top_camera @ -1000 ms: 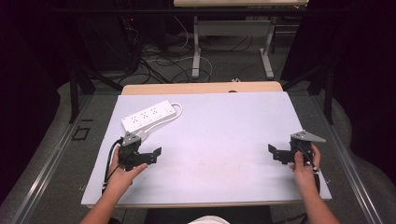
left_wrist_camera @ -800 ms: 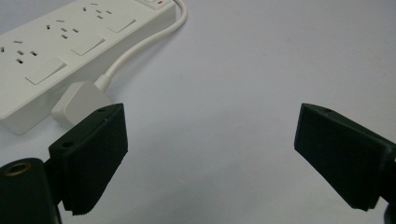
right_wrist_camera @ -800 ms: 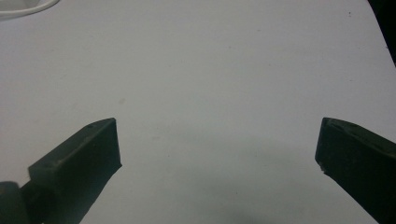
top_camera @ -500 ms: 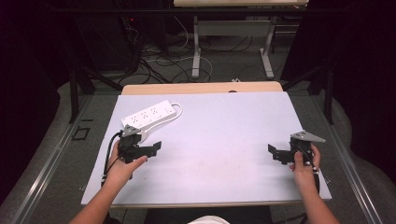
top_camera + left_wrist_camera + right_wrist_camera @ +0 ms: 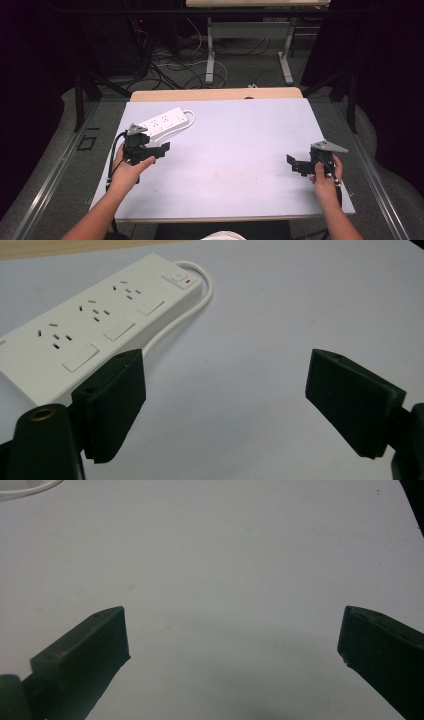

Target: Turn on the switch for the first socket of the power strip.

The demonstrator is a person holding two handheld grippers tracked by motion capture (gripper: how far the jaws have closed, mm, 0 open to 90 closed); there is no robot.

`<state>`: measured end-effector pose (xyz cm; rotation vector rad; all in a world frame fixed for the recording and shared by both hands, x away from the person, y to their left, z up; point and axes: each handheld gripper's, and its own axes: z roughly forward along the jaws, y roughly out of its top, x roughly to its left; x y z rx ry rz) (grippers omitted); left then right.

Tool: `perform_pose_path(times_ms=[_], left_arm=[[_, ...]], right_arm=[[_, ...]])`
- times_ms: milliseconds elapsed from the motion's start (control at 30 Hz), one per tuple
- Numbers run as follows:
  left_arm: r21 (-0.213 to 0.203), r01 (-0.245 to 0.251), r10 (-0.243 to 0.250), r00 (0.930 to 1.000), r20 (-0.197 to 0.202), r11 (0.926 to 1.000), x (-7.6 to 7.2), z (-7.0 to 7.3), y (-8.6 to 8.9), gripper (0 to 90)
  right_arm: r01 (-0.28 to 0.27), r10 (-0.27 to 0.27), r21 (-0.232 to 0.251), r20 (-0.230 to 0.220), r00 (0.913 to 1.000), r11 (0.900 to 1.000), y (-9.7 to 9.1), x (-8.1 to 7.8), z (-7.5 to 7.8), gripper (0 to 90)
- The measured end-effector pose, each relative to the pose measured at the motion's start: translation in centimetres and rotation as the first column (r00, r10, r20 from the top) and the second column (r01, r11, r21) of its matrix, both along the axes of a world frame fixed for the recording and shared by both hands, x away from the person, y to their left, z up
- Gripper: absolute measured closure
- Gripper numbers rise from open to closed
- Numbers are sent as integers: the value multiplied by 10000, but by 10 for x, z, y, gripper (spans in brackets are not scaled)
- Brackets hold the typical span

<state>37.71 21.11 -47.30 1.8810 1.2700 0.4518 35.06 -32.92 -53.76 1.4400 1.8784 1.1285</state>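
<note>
Left tool (image 5: 161, 148) beside power strip (image 5: 162, 121) — jaws apart, empty

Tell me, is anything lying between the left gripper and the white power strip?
No. The left gripper view shows bare table between the left gripper and power strip.

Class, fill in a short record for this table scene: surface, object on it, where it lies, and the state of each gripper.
surface: pale table top
object: white power strip with three sockets and a switch
place: far left of the table, flat, its cord looping at one end
left gripper: open, nothing between the jaws, which have just been closing a little; close beside the strip
right gripper: open, nothing held, over bare table at the right
</note>
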Motion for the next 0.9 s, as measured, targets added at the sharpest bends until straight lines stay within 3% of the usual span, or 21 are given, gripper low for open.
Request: perform_pose_path(times_ms=[133,167,367,900], left_arm=[[146,-42,41,10000,90,9999,4,5,2,178],[75,1,-1,10000,-43,10000,5,7,3,182],[-73,-285,286,9995,142,9996,12,12,5,207],[325,-467,467,9989,16,9984,32,29,5,238]], right_arm=[[-26,26,-10,-17,10000,10000,0,0,0,0],[-1,1,-42,-61,10000,10000,0,0,0,0],[-35,35,1,-28,10000,10000,0,0,0,0],[-49,49,-24,-50,10000,10000,0,0,-1,0]])
